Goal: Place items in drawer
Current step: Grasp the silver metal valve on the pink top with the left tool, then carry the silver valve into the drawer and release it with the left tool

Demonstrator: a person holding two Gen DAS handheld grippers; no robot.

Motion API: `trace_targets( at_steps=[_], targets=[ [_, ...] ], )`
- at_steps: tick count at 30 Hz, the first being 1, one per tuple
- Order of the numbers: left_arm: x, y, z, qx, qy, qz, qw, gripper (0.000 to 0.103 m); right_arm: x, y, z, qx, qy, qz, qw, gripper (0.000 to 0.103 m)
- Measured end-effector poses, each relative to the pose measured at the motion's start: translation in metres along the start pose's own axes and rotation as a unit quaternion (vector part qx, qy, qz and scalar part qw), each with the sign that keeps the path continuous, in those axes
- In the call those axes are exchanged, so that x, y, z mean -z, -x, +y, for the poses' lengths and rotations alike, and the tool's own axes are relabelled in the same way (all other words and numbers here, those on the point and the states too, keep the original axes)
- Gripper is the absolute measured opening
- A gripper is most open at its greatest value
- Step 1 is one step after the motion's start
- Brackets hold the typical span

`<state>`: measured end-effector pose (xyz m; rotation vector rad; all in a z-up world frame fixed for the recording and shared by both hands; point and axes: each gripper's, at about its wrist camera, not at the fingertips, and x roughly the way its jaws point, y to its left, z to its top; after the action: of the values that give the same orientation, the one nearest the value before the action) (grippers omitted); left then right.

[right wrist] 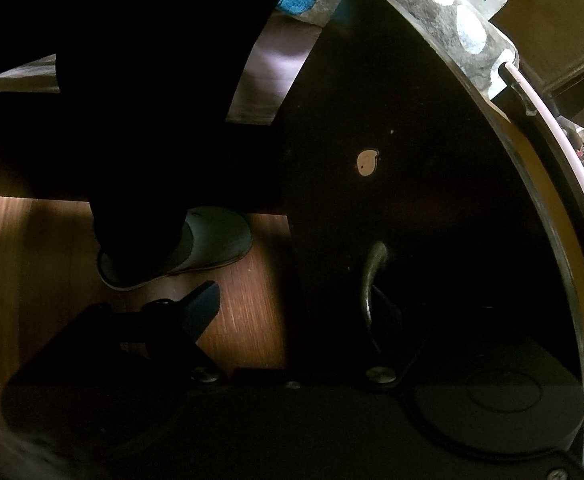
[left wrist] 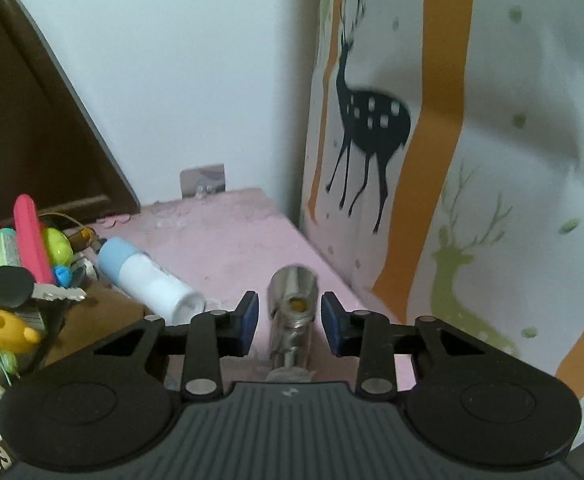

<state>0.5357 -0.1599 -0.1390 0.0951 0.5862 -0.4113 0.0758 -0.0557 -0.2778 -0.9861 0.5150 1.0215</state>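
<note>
**Inspector A:** Start with the largest items, left wrist view.

**Inspector B:** A deer-print curtain (left wrist: 432, 140) fills the right side, hanging against the edge of a pink-covered tabletop (left wrist: 228, 248). A white wall (left wrist: 172, 60) stands behind, with a dark wooden panel (left wrist: 20, 128) leaning in at far left.

**Inspector A:** Pose of the left gripper?

**Inspector B:** The left gripper (left wrist: 290, 320) is held level over the near edge of the tabletop, pointing toward the wall. Its blue pads (left wrist: 250, 318) stand apart, a moderate gap. A small metal flashlight (left wrist: 292, 312) sits between them, lens facing the camera; neither pad visibly touches it.

**Inspector A:** Surroundings?

**Inspector B:** A white tube with a blue cap (left wrist: 148, 276) lies on its side just left of the gripper. Farther left, a cluttered pile holds a pink stick (left wrist: 32, 240), keys (left wrist: 58, 292) and a yellow toy (left wrist: 4, 328).

**Inspector A:** Right wrist view?

**Inspector B:** Very dark. The drawer front (right wrist: 392, 200) dominates, with a pale keyhole plate (right wrist: 367, 163) above a curved metal handle (right wrist: 372, 280). The right gripper (right wrist: 292, 304) points at it; its left finger (right wrist: 200, 308) shows over the wooden floor (right wrist: 244, 320), and the other appears to sit behind the handle. Whether it clamps the handle cannot be told. A slippered foot (right wrist: 196, 244) stands beside the drawer.
</note>
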Motion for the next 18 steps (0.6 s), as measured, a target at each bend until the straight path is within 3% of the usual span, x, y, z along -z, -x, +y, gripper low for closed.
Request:
trace_targets(
  at_steps=[8, 9, 18],
  targets=[
    [0.005, -0.02, 0.006, 0.013, 0.008, 0.018, 0.9997, 0.033, 0.001, 0.0, 0.0, 0.0, 0.002, -0.002, 1.0, 0.081],
    [0.004, -0.021, 0.007, 0.017, 0.006, 0.02, 0.9996, 0.024, 0.001, 0.001, 0.0, 0.0, 0.003, -0.003, 1.0, 0.081],
    [0.011, 0.003, 0.022, 0.037, 0.031, 0.033, 0.9983, 0.021, -0.001, -0.001, -0.001, -0.001, 0.005, -0.001, 1.0, 0.082]
  ],
)
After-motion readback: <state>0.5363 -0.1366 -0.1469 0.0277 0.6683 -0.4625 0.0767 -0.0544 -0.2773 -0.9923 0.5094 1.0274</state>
